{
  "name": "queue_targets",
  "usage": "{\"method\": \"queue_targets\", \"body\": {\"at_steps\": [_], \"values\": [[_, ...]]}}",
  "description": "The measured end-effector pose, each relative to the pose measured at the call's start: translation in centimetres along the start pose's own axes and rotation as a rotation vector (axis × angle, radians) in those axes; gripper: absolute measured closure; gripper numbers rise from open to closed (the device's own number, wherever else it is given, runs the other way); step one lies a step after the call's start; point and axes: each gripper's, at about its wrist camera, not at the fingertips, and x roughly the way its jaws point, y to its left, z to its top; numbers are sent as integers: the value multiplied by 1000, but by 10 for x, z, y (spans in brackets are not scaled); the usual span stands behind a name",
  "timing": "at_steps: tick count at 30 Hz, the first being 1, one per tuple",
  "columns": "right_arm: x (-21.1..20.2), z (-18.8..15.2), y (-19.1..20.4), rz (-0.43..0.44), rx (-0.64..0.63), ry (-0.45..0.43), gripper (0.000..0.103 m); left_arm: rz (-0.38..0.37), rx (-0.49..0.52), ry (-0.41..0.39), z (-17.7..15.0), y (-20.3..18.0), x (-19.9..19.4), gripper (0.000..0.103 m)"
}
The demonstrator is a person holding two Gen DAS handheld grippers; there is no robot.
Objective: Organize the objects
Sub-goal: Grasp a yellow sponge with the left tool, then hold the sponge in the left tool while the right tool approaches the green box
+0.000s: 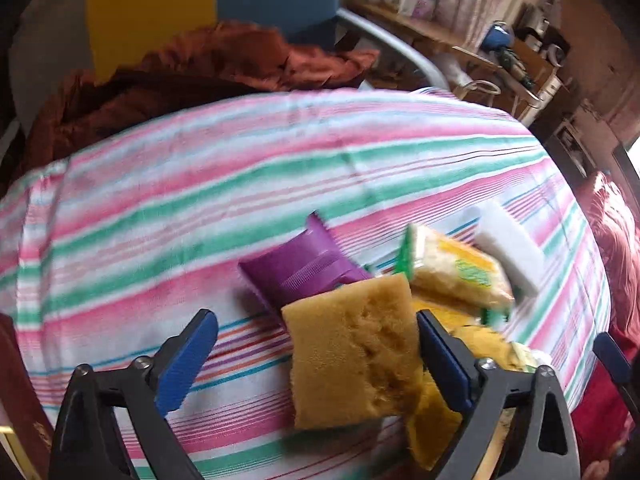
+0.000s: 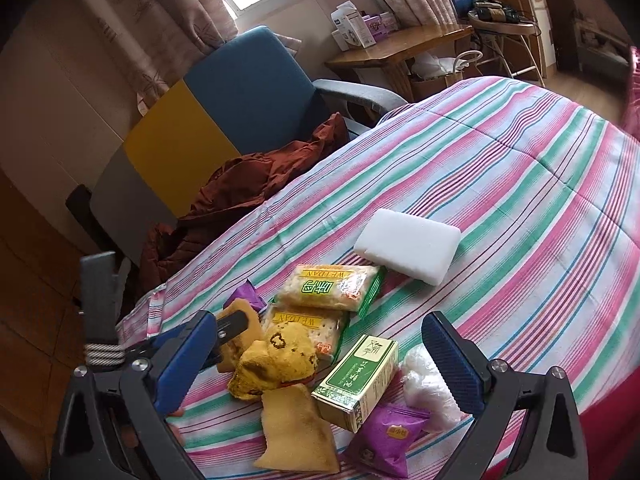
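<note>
Yellow sponge (image 1: 352, 352) sits between the blue pads of the left gripper (image 1: 316, 344); it touches the right pad only, left pad stands well clear, so the gripper is spread and nothing is clamped; view is motion-blurred, so whether the sponge rests on the striped bedspread (image 1: 240, 184) or on the pile can't be told. Just beyond it, far side: purple snack packet (image 1: 304, 264); to its right, cracker packet (image 1: 456, 268), then white foam block (image 1: 508, 248) further right.

Right wrist view: right gripper (image 2: 320, 364) also spread wide, holding nothing, over the near end of the heap; between its fingers lie a yellow knitted cloth (image 2: 276, 364), a second yellow sponge (image 2: 296, 432), a green box (image 2: 360, 380), a clear plastic bag (image 2: 428, 392), and another purple packet (image 2: 388, 440). Two cracker packets are stacked further out, the upper one (image 2: 332, 288) over the lower (image 2: 308, 328).

Judgement, step in hand: left gripper looks set to take the sponge.
- Centre the sponge btwn pads before closing; at present it is off to the right, closing now would shove it sideways into the crackers.
- Sponge is soft; squeeze only till it deforms slightly, else it bows and slips out.
- Lift straight up to clear the purple packet.
- Keep the right gripper out of the path; the grippers work close together at the heap's near-left end.
- Like w/ like seems the sensible sort: sponges together, packets together.
</note>
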Motion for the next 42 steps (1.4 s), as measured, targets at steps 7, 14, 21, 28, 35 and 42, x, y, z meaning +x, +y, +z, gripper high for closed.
{"method": "queue_targets", "body": {"at_steps": [7, 14, 21, 28, 35, 42], "values": [[2, 0, 0, 0, -3, 5, 0, -8, -130, 2, -30, 38, -8, 39], [3, -1, 1, -28, -19, 5, 0, -72, -131, -21, -66, 37, -28, 43], [7, -2, 3, -49, -34, 16, 0, -48, -17, -66, -102, 20, -47, 45], [9, -3, 7, -46, -60, 20, 0, -27, 98, -100, -144, 9, -74, 46], [14, -8, 19, 4, -104, 57, 0, 5, 209, -127, -196, -5, -96, 46], [-2, -2, 2, -17, -20, -1, 0, -27, 176, -141, -202, 3, -90, 46]]}}
